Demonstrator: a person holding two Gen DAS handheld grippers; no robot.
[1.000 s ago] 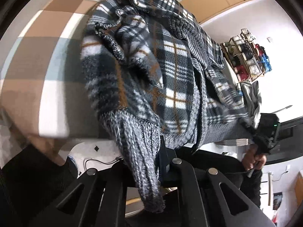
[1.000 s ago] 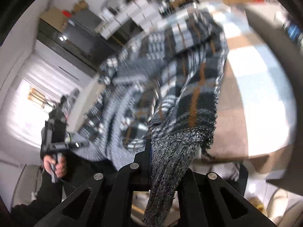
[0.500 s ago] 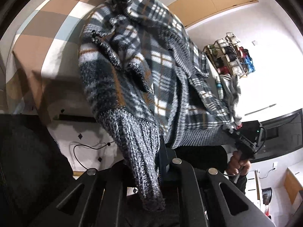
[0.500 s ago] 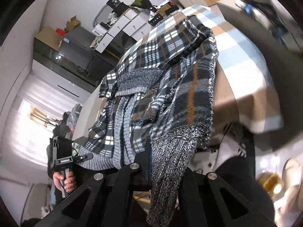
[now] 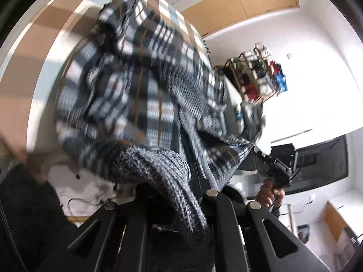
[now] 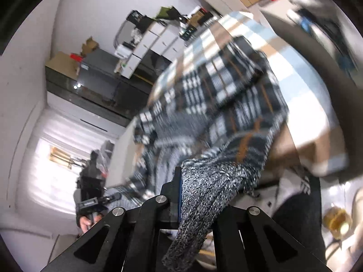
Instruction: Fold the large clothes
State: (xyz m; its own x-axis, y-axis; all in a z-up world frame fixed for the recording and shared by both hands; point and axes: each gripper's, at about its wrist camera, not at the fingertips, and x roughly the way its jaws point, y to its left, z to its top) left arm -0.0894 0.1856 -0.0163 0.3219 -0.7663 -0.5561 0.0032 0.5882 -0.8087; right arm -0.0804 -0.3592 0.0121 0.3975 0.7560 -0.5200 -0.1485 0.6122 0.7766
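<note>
Though blurred, both tools (image 5: 192, 181) clamping plaid jacket (image 5: 140, 95)

We see a desk (image 5: 45, 52) draped in a checked cloth of brown, white and pale blue squares. At the far right of the left wrist view stands a wooden shelf rack (image 5: 256, 74) crowded with small items — red, blue and black among them — against a white wall. Below it hangs a dark screen (image 5: 322, 158). In the right wrist view, white drawer units (image 6: 147, 45) and cardboard boxes (image 6: 61, 63) sit atop a dark cabinet (image 6: 95, 83); a bright window (image 6: 54, 158) glows at left.
</note>
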